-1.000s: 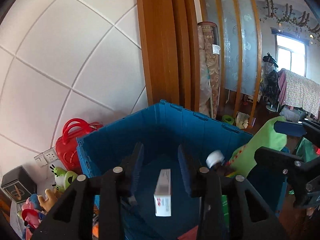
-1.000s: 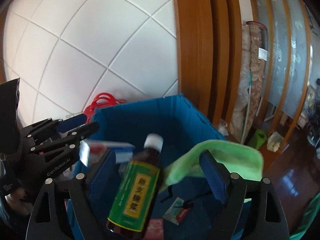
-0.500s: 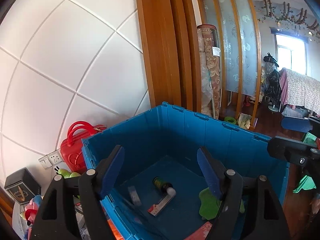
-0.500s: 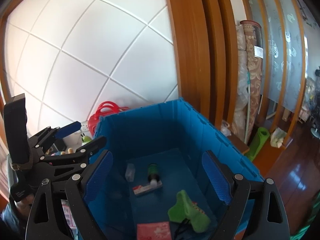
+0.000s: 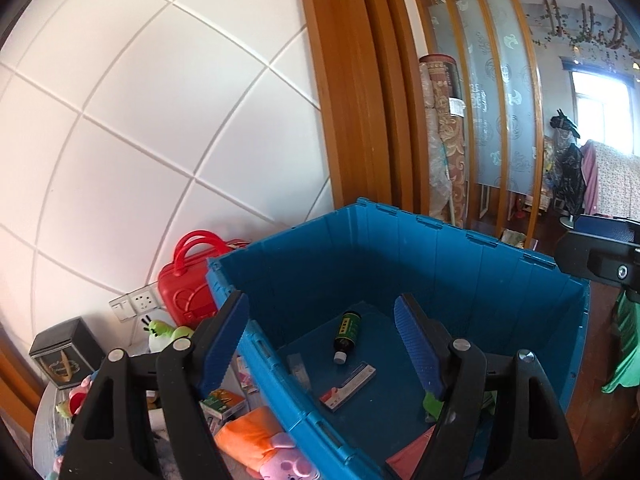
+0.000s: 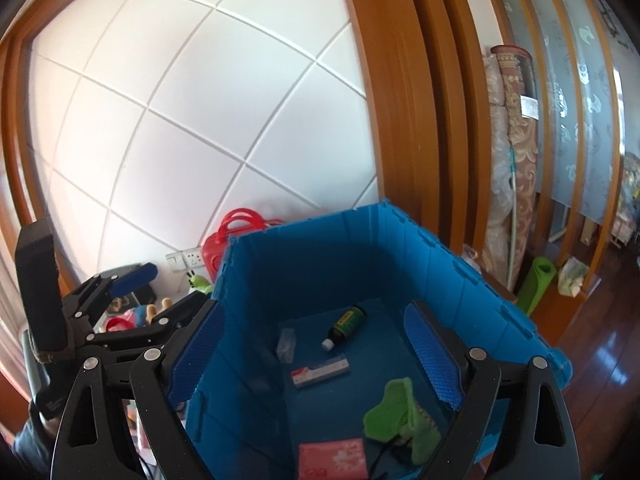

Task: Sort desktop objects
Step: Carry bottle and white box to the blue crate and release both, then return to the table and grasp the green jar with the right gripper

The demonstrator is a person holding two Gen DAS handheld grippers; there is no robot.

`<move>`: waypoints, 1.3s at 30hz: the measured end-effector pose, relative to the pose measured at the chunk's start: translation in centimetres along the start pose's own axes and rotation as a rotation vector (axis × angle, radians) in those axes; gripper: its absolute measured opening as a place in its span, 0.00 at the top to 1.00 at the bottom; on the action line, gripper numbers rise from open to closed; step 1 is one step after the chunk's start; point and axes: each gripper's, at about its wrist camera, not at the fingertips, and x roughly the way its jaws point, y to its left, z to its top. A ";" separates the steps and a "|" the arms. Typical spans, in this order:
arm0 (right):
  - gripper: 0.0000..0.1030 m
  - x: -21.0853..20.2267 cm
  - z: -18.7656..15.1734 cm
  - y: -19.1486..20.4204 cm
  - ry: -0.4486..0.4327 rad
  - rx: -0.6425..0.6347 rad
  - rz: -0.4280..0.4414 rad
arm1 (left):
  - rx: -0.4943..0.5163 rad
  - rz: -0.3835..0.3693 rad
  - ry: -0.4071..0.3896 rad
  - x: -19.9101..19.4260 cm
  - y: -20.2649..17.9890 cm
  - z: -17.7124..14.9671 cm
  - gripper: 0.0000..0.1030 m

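Brown bottle (image 6: 345, 323) lies cap toward both spread, empty hand-held grippers (image 5: 322, 338) (image 6: 316, 354).

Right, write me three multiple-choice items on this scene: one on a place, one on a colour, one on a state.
1. Where does the brown bottle lie?
A. on the floor of the blue crate
B. in the right gripper
C. on the red case

2. What colour is the bottle's cap?
A. red
B. white
C. green

3. How do the left gripper and the right gripper stand?
A. both shut on boxes
B. left open, right shut
C. both open and holding nothing

Answers: 1 A, the bottle lies flat on the crate bottom near the flat red and white box. 2 B, the cap end is white in both wrist views. 3 C, each pair of blue pads stands wide apart with nothing between them.
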 end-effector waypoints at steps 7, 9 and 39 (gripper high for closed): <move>0.11 -0.7 -1.6 2.9 -0.010 -0.028 0.008 | -0.039 0.049 -0.027 -3.3 2.7 -2.7 0.27; 0.11 -1.1 -2.0 4.1 -0.011 -0.029 0.012 | -0.040 0.069 -0.029 -4.3 3.6 -3.7 0.27; 0.11 6.4 -24.4 27.6 0.332 -0.192 0.253 | -0.184 0.288 0.299 -18.4 22.4 -37.5 0.27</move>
